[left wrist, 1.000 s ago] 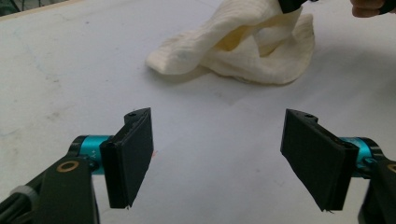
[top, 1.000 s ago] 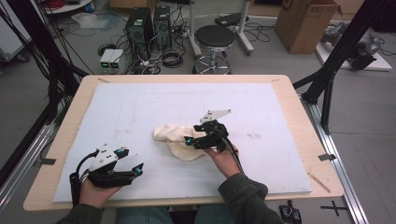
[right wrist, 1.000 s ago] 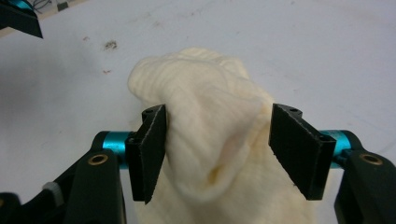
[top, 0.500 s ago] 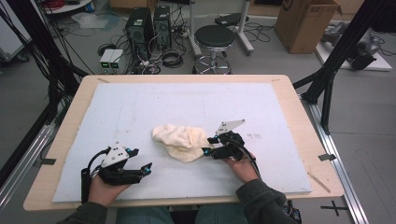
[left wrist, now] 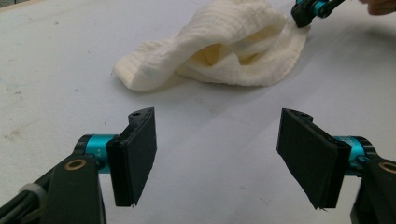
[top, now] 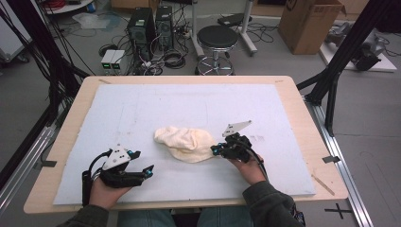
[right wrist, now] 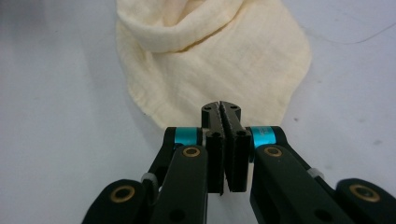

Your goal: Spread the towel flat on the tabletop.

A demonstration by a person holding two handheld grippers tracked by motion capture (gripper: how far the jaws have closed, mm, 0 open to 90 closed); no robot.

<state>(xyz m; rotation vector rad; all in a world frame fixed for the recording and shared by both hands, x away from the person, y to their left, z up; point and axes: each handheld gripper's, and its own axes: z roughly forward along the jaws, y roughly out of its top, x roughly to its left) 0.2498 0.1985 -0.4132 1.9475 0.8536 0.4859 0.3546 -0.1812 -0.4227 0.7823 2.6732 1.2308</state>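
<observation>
On the counter lies one white foam sheet that covers nearly all of the wooden top, and on this sheet there is one cloth, cream-coloured and crumpled. It rests a little nearer to the near edge of the counter than to the far edge, about halfway between the left and right edges. In the left gripper view the cloth shows as one folded heap with a loose fold opening toward the camera.

There are two claws, one in each hand of the person. The left claw is near the near left corner of the counter, well apart from the cloth. Its two jaws stand wide apart with nothing between them; in its own view the left claw has only bare foam between the two black pads.

The right claw is at the right-hand edge of the cloth. In its own view the right claw has its two jaws pressed together at the near hem of the cloth. I cannot tell for sure whether a bit of fabric is pinched between them or the tips only touch it.

On the floor behind the counter I count one black round stool, two computer towers and one cardboard box.
</observation>
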